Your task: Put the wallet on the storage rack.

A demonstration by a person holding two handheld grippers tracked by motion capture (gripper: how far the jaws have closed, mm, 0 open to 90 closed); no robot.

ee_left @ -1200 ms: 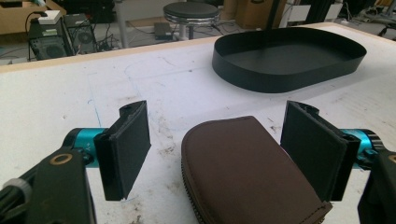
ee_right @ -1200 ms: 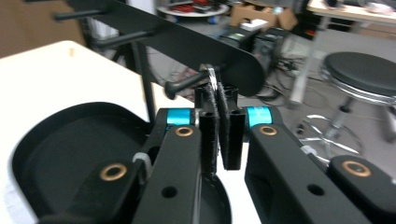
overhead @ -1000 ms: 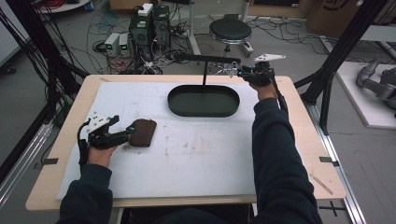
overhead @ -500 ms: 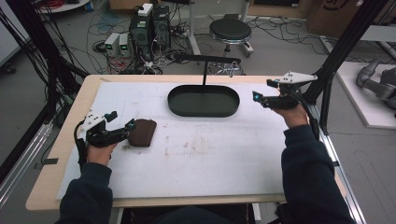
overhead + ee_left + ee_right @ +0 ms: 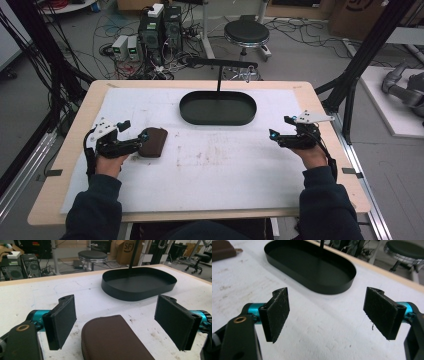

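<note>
Right gripper [image 5: 281, 127] has withdrawn from the black tray [image 5: 190, 112], jaws just opened wide, empty; left gripper [image 5: 134, 134] gapes around the brown rounded leather case [image 5: 153, 142], untouched.

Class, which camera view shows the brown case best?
The high view: the whole brown case lies on the mat, just ahead of the left gripper. The left gripper view crops its near end between open jaws; the right gripper view catches one corner at the top-left edge.
</note>
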